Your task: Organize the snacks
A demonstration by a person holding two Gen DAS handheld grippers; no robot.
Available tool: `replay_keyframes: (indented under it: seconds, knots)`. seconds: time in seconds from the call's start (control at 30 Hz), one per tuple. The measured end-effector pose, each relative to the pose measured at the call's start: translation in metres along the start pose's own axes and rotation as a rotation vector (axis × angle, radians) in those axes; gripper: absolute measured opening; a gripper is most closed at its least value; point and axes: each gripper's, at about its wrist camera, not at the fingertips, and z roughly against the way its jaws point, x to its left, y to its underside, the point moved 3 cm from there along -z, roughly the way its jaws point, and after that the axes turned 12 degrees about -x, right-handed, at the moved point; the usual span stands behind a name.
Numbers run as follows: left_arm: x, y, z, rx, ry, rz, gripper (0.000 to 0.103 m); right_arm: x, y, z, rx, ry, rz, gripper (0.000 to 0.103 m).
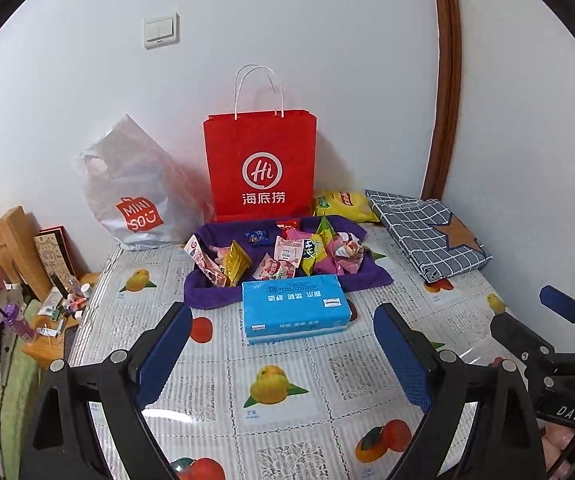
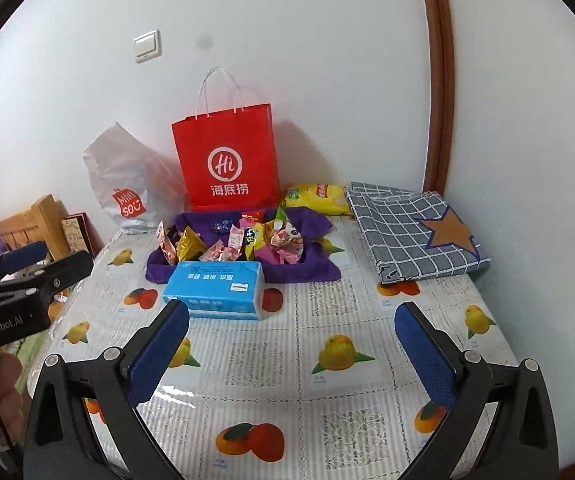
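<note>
Left wrist view: snack packets (image 1: 283,258), heaped on a purple cloth (image 1: 207,292) at table (image 1: 287,364) centre, presumably gathered there for sorting. Blue tissue pack (image 1: 293,306) touching the cloth's near edge; red paper bag (image 1: 261,168) upright at the far wall, likely the receptacle. Left gripper (image 1: 283,354) and right gripper (image 2: 291,350) both spread wide, empty, near side.

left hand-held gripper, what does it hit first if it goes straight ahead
Probably the blue plastic-wrapped tissue pack, lying centred between the open left hand-held gripper fingers, in front of the purple cloth. Depth is uncertain.
</note>
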Motion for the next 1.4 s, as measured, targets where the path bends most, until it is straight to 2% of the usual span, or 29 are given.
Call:
replay_keyframes:
  seconds: [0.57, 1.4]
  knots:
    - [0.007, 0.005, -0.003, 0.02, 0.003, 0.02, 0.092, 0.014, 0.003, -0.002, 0.004, -0.008, 0.024, 0.102]
    - [0.006, 0.007, -0.004, 0.029, 0.002, 0.014, 0.092, 0.013, 0.003, -0.004, 0.008, -0.015, -0.016, 0.102]
